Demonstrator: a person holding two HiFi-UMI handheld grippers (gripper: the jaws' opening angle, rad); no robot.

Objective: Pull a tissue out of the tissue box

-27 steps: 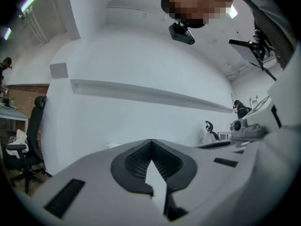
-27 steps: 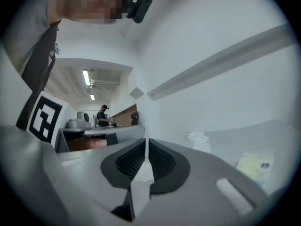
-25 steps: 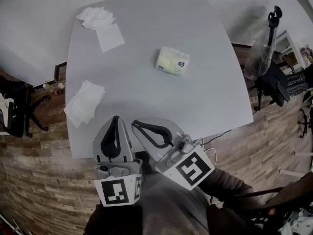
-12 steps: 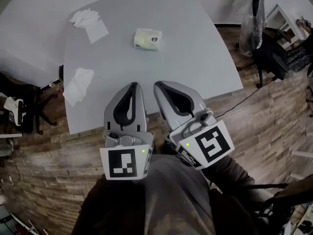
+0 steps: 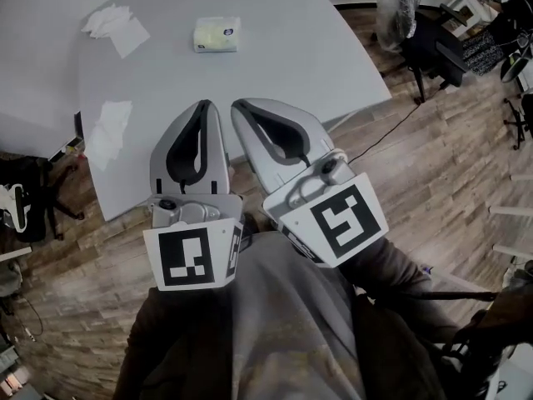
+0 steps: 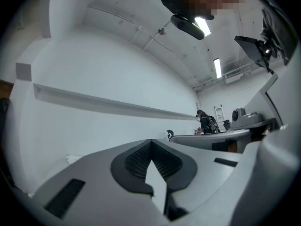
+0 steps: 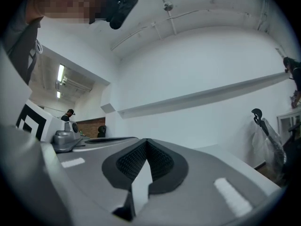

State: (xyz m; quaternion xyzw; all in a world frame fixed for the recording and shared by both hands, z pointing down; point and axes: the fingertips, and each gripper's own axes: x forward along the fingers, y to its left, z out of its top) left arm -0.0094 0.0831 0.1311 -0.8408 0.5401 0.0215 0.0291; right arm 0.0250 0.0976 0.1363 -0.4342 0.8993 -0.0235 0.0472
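Note:
The tissue box (image 5: 216,34), a pale yellow-green soft pack, lies on the grey table (image 5: 275,48) near its far side. My left gripper (image 5: 202,104) and right gripper (image 5: 237,107) are held side by side close to the body, over the table's near edge and well short of the pack. Both are shut with nothing between the jaws. In the left gripper view the left gripper (image 6: 150,142) points up at a white wall, and in the right gripper view the right gripper (image 7: 146,141) does the same. Neither of those views shows the pack.
Loose tissues lie at the table's far left (image 5: 115,26) and near left (image 5: 109,130). A black chair (image 5: 437,44) and a bagged stand (image 5: 397,11) are at the right, and a cable (image 5: 391,130) runs over the wooden floor. Another chair (image 5: 25,198) stands at the left.
The table and pack have slid up and away in the head view. Both grippers have come closer to the camera and look larger. They stay shut.

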